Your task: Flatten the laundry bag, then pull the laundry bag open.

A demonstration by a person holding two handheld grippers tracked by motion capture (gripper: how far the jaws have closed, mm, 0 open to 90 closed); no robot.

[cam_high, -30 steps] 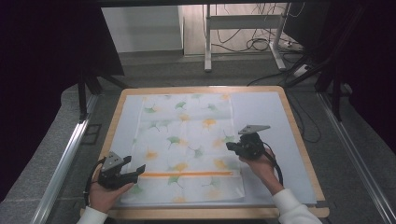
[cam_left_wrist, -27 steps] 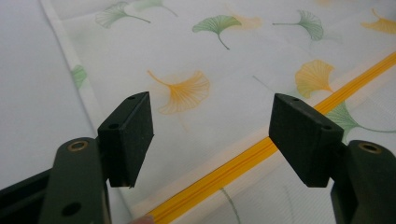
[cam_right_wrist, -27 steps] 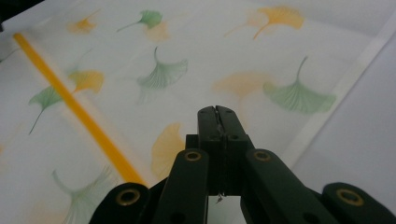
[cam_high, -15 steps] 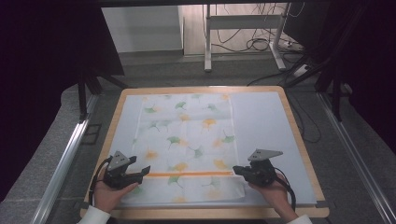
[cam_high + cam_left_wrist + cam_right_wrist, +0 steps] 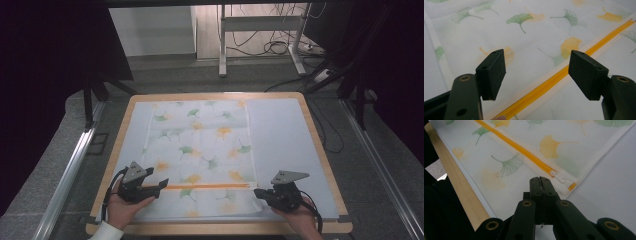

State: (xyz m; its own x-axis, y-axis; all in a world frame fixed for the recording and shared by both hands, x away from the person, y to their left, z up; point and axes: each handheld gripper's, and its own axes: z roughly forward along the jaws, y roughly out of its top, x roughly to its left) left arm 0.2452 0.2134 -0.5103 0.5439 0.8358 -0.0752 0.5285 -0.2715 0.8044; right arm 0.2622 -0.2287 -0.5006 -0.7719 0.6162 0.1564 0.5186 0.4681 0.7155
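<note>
- My left tongs [image 5: 536,75]: jaws spread wide, empty, above the orange zipper [image 5: 564,72].
- My right tongs [image 5: 540,181]: jaws pressed together, empty, just short of the zipper pull [image 5: 560,178].
- Leaf-print pouch [image 5: 200,150]: flat on the bench [image 5: 320,145].

A white cloth bag [image 5: 202,155] with green and yellow leaves lies flat on the table, its orange zipper [image 5: 207,186] shut.

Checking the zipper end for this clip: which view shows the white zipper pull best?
The right gripper view: the white zipper pull lies close and sharp at the end of the orange zipper. The high view shows the zipper as a thin line; the left gripper view shows a stretch of it.
</note>
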